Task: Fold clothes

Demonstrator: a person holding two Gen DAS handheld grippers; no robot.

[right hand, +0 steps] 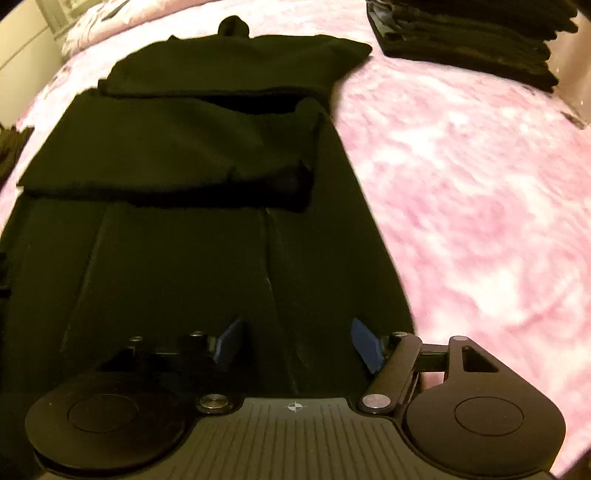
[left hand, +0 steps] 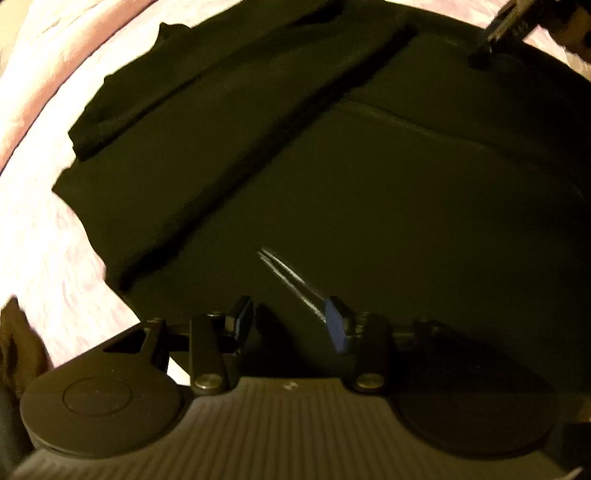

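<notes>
Garment (right hand: 192, 258): plain black, no print; faint pale seam lines. Bed cover (right hand: 480, 206): pink and white, mottled. Stack of folded clothes (right hand: 472, 40): black. Left gripper (left hand: 291, 321) and right gripper (right hand: 299, 343): black bodies, blue pads.

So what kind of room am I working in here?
Probably a bedroom: the dark garment lies spread on a pink patterned bedspread, with a stack of folded dark clothes at its far edge and a pale wall behind.
</notes>
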